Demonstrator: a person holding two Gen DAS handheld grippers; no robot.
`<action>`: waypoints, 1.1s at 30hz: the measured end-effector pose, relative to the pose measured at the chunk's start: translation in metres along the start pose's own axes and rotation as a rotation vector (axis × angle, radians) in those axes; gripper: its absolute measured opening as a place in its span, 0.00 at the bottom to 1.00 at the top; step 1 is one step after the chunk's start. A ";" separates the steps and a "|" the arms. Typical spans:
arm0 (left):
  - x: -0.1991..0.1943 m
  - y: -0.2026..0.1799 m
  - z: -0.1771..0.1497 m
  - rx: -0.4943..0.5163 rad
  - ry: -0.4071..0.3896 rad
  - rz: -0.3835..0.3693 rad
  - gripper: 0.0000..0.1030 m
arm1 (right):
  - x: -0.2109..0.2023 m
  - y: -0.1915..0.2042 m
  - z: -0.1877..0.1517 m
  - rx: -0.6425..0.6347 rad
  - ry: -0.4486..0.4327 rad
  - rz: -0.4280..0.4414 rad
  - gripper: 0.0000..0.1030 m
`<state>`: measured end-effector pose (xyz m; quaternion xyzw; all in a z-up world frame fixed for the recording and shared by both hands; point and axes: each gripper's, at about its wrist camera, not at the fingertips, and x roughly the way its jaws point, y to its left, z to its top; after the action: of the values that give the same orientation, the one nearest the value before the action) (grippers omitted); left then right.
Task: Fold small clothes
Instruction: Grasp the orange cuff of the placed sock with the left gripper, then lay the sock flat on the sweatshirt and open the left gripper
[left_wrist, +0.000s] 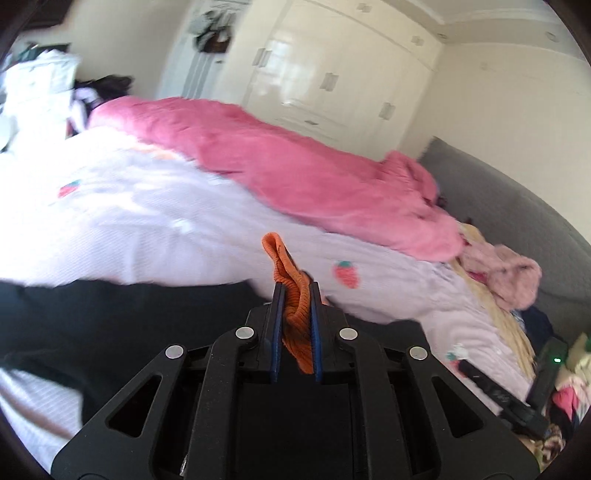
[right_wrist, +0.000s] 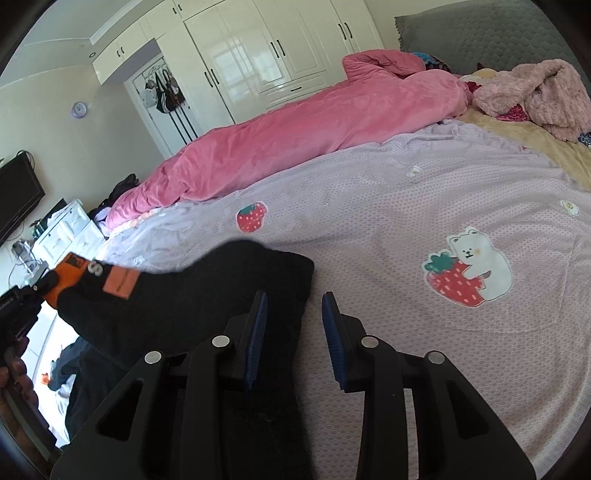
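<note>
Bedroom, bed under lilac strawberry cover, pink duvet along far edge. Black garment lies at bed's near edge. Left gripper jaws clenched on its orange cuff, cuff raised. Right gripper jaws released, empty, beside garment. Advice: carry cuff across body, keep fabric taut, right pins fold line.

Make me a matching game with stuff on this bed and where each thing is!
Things:
1. orange cuff
2. black garment
3. pink duvet
4. fluffy pink jacket

Places:
A. bunched along the far side of the bed
B. pinched in the left tool
C. heaped near the grey headboard
D. spread on the lilac strawberry bedspread, under the right tool

Pairs: 1-B, 2-D, 3-A, 4-C
</note>
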<state>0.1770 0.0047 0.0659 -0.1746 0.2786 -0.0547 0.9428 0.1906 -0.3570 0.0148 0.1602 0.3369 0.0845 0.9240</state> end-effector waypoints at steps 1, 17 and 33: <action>0.001 0.007 -0.002 -0.014 0.008 0.015 0.06 | 0.002 0.005 -0.001 -0.009 0.006 0.003 0.30; 0.021 0.086 -0.038 -0.111 0.152 0.065 0.07 | 0.032 0.062 -0.015 -0.142 0.078 0.020 0.30; 0.002 0.072 -0.029 -0.021 0.125 0.085 0.08 | 0.048 0.092 -0.027 -0.246 0.108 0.020 0.32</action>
<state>0.1640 0.0624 0.0165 -0.1687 0.3448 -0.0225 0.9231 0.2053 -0.2520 -0.0009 0.0443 0.3716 0.1429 0.9163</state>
